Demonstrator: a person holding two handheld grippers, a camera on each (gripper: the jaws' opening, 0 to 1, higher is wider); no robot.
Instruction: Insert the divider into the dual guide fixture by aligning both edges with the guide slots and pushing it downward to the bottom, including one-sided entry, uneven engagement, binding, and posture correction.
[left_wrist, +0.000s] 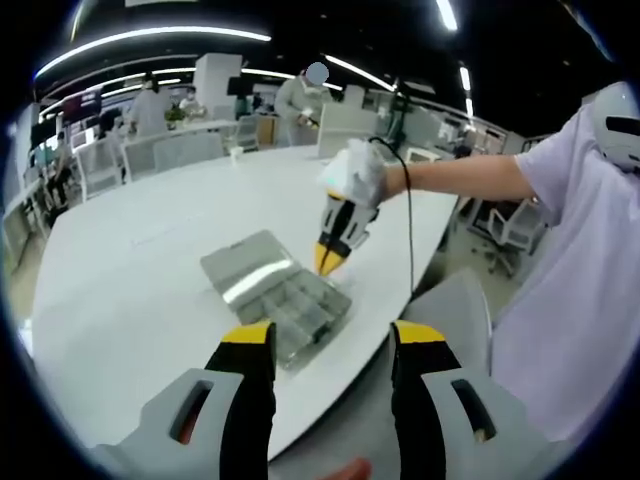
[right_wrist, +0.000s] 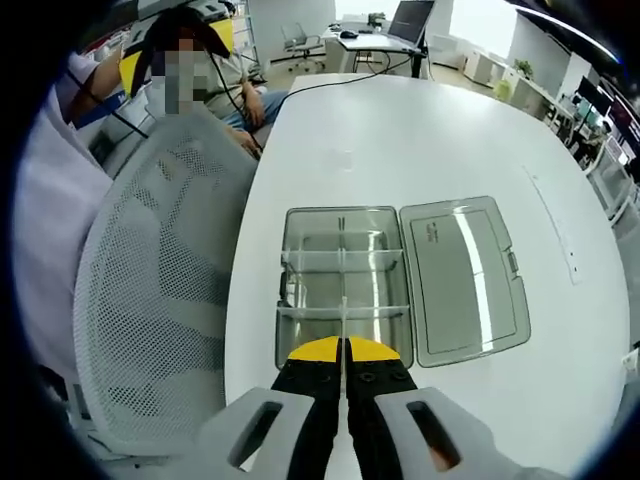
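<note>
White table (right_wrist: 400, 130), mesh chair (right_wrist: 160, 300)

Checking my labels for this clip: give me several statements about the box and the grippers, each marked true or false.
1. The clear compartment box has its lid open flat beside it. True.
2. The right gripper is wide open. False: its fingers are pressed together, apparently pinching a thin clear divider over the box.
3. The left gripper is open. True.
4. The box sits on a dark wooden floor. False: it rests on a white table.

Clear compartment box (right_wrist: 345, 285), lid open
</note>
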